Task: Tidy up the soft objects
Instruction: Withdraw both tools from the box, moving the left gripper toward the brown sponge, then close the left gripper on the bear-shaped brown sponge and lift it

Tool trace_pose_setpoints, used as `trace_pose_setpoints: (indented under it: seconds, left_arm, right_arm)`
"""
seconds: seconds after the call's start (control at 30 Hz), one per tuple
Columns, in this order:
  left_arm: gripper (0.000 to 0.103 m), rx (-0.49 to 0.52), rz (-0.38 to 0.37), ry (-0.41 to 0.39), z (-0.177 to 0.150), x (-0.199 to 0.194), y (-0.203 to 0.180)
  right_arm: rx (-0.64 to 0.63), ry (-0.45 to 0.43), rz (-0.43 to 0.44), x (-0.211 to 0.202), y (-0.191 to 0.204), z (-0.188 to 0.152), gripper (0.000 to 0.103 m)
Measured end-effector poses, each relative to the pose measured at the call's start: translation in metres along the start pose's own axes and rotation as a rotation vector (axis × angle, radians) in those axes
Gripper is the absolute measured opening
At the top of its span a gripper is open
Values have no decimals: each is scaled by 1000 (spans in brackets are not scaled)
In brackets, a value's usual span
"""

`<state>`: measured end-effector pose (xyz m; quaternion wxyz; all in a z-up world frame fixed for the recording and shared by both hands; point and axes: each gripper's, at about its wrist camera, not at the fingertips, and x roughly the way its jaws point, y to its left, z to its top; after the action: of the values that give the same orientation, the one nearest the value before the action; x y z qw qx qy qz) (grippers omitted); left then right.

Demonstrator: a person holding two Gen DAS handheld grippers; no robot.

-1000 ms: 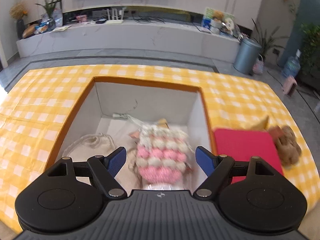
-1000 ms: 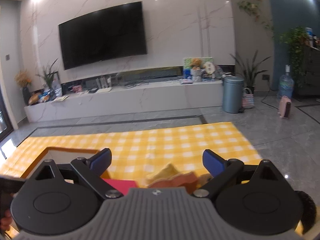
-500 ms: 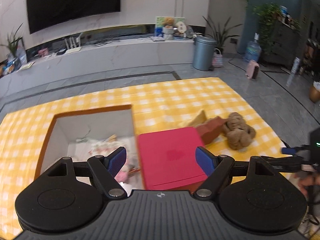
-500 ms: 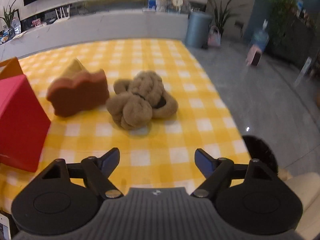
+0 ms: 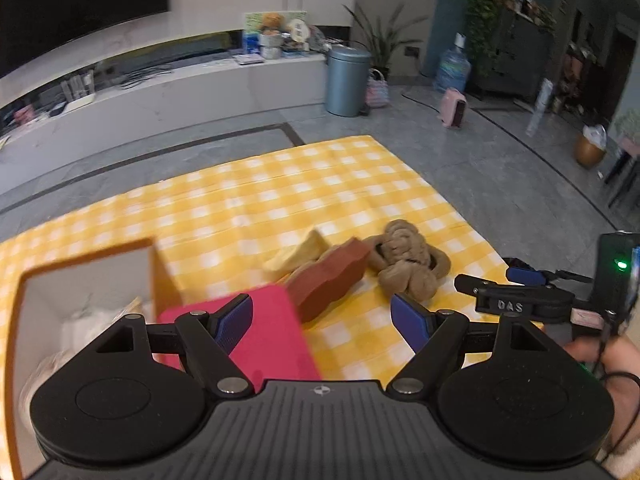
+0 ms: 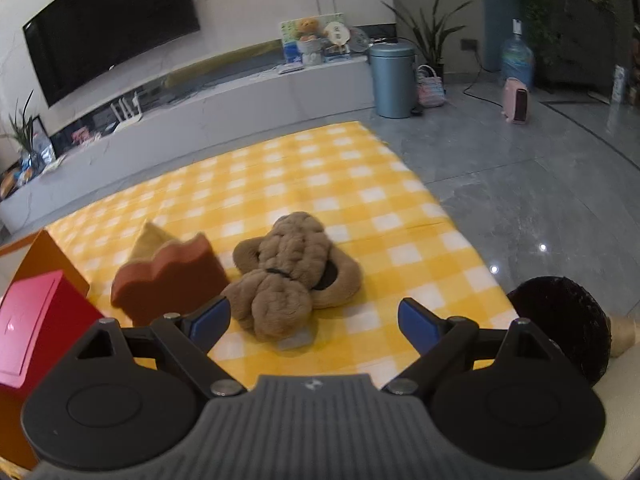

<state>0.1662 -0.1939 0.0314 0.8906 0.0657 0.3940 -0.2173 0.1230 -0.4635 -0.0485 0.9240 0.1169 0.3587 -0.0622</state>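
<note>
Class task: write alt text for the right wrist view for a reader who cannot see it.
The right gripper, its jaws opening and empty, points at a brown plush toy on a yellow checked cloth. A rust-coloured sponge lies left of it.

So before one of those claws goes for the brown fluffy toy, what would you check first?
1. Right gripper empty: ok, nothing between the fingers; the jaws are opening.
2. Left gripper empty: ok, open above the red lid.
3. Brown plush toy free to lift: ok, nothing lies on it.
4. Toy clear of the rust-coloured sponge: cannot tell, they sit very close.
5. Box open to receive it: ok, the lid is off the opening.
6. The two grippers clear of each other: ok, apart in the left view.
</note>
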Motion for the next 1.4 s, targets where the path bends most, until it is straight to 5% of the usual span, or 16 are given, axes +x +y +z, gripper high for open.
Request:
trace_pose_setpoints:
  seconds: [0.2,0.4,0.63,0.7,0.9,0.93,1.03,1.1,1.3,1.4]
  left_arm:
    - [89,186,-36,126,32,69,-28]
    - [80,287,32,291,42,142,-35]
    - [78,283,-53,407,37,180,-30]
    - [85,301,-58,409,38,186,-34]
    - [80,330,-42,390,39,193,-41]
    - [76,327,-46,383,37,192,-42]
    - [36,351,47,354,30,189,-52]
    - [23,339,56,352,32,186,-55]
    - [1,316,-14,368,27,178,-58]
    - [4,361,-2,366,19,182,-65]
  right_arm:
    - [49,-23,-1,-7,-7,5,89]
    - [71,-34,9,-6,-14,6,90]
    - [54,18,-10,12,-17,1,90]
    - [43,21,-8,13,-15,1,90]
    - [-16,-3,12,3,-4,-1,90]
    - [-19,-4,11,3,-4,-1,90]
    - [-16,6,6,6,-4,-2,90]
    - [-19,15,5,7,-4,-4,90]
    - [-41,20,13,7,0,-6,90]
    - [-41,30,4,9,1,-6,90]
